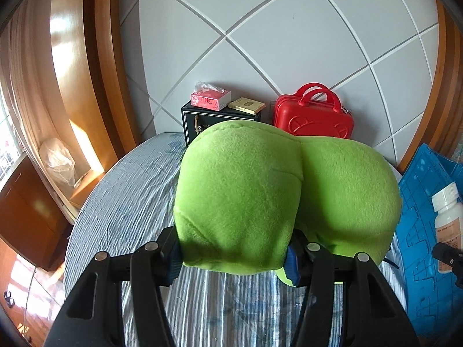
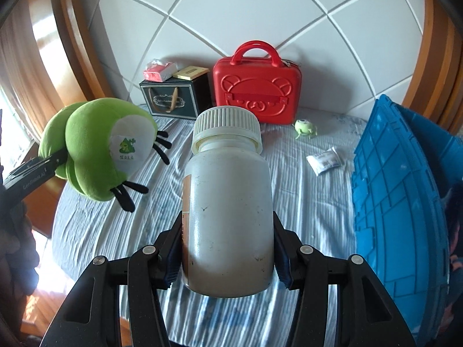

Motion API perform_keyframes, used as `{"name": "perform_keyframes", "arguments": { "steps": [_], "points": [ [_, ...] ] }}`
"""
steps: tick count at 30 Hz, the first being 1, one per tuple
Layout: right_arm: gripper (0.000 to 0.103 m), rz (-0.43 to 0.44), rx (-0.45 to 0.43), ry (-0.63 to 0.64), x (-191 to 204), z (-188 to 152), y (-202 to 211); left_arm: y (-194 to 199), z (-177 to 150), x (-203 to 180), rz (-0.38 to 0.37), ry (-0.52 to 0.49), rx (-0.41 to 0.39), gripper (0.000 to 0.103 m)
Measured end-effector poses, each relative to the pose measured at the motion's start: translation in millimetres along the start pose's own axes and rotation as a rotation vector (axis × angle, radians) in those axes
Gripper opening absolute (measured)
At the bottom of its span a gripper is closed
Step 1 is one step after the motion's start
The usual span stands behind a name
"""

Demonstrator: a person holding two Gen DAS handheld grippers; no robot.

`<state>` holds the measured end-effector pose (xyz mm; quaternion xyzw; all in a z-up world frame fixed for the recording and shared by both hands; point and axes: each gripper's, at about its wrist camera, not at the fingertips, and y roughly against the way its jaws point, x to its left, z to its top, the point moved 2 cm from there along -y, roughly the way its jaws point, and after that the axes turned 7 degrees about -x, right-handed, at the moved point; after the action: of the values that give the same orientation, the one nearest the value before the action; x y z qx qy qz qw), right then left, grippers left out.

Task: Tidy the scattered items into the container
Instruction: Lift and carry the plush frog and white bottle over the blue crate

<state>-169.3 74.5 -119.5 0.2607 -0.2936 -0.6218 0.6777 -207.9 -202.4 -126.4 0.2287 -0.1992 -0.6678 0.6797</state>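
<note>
A wooden frame (image 2: 66, 29) edges the white quilted headboard (image 2: 260, 8). Over the striped bed (image 2: 303, 202), left gripper (image 1: 234, 256) fingers pinch the green plush (image 1: 260, 188); right gripper (image 2: 228, 256) fingers clamp the white bottle (image 2: 228, 202) beside the blue crate (image 2: 399, 188).

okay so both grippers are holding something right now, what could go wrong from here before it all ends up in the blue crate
1. The left gripper pinches only the lower edge of the soft green plush toy; it could slip out in transit.
2. The right gripper clamps the smooth white plastic bottle near its base, so it may tip.
3. The blue plastic crate looks tilted; dropped things might roll out.
4. The small white packet and the tiny green one-eyed toy could be overlooked.
</note>
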Motion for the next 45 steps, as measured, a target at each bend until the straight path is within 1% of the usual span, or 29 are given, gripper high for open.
{"name": "perform_keyframes", "arguments": {
  "steps": [4, 9, 13, 19, 24, 28, 34, 37, 40, 45],
  "points": [
    [0.052, -0.013, 0.006, 0.004, -8, -4, 8, 7, 0, -6, -0.029, 0.031, -0.014, 0.054],
    [0.052, -0.003, 0.026, -0.017, -20, -17, 11, 13, 0, -17, -0.031, 0.020, -0.021, 0.054],
    [0.052, 0.015, 0.019, -0.022, -31, -22, 16, 23, 2, -30, -0.010, 0.006, -0.033, 0.054],
    [0.052, 0.050, -0.008, 0.007, -47, -17, 30, 47, 4, -54, 0.026, -0.008, -0.052, 0.054],
    [0.052, 0.085, -0.031, 0.025, -64, -13, 43, 67, 7, -77, 0.034, 0.006, -0.068, 0.054],
    [0.052, 0.113, -0.059, 0.021, -81, -6, 64, 86, 13, -98, 0.012, 0.017, -0.086, 0.054],
    [0.052, 0.141, -0.106, 0.006, -105, -6, 95, 106, 25, -131, -0.004, -0.004, -0.124, 0.054],
    [0.052, 0.149, -0.130, -0.016, -121, -8, 113, 113, 31, -152, -0.029, -0.018, -0.139, 0.054],
    [0.052, 0.140, -0.156, -0.042, -140, -10, 128, 117, 34, -175, -0.059, -0.044, -0.150, 0.054],
    [0.052, 0.077, -0.215, -0.057, -175, -14, 159, 121, 36, -224, -0.130, -0.088, -0.157, 0.054]
  ]
}}
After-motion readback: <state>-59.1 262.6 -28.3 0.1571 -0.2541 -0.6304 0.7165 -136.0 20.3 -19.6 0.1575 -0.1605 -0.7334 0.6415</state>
